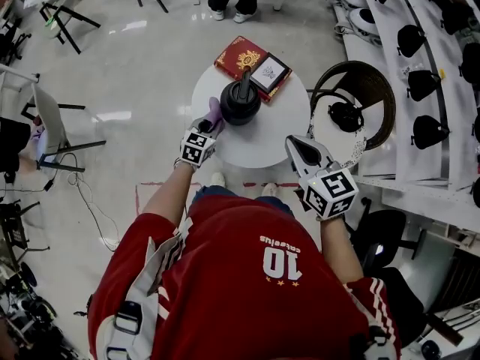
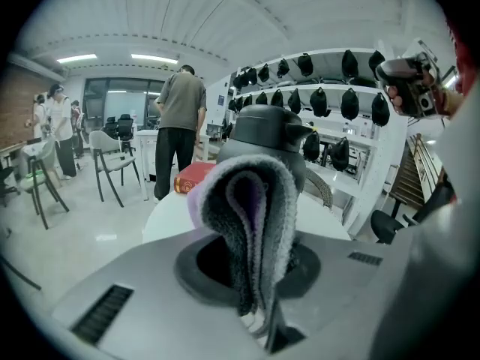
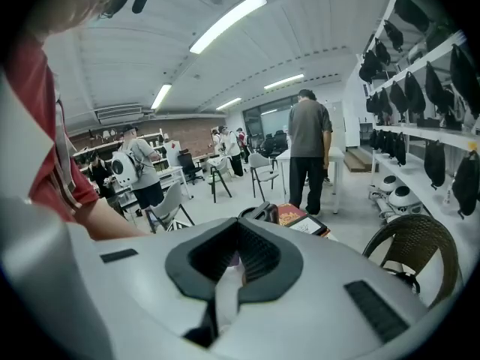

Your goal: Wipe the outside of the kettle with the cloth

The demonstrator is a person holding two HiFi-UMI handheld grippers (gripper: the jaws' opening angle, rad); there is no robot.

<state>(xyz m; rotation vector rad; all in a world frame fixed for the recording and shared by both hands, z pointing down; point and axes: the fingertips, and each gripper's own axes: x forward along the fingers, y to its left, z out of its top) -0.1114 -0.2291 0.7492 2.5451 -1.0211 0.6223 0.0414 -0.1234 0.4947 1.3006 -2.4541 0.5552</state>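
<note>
Head view, we see the kettle (image 1: 241,102) mid table (image 1: 279,128), bare top on its right, left tool (image 1: 204,130) clamped on the cloth (image 1: 214,114) just beside it, contact unclear, right tool (image 1: 300,147) closed, empty, above the table's right edge.

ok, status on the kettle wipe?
Left tongs shut on cloth, cloth up against kettle. Right tongs shut, empty, over table edge, clear of kettle. Red box behind kettle, not in the way.

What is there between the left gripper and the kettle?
The cloth: the left gripper pinches it, and it stands up in front of the kettle. The left gripper view shows this best.
</note>
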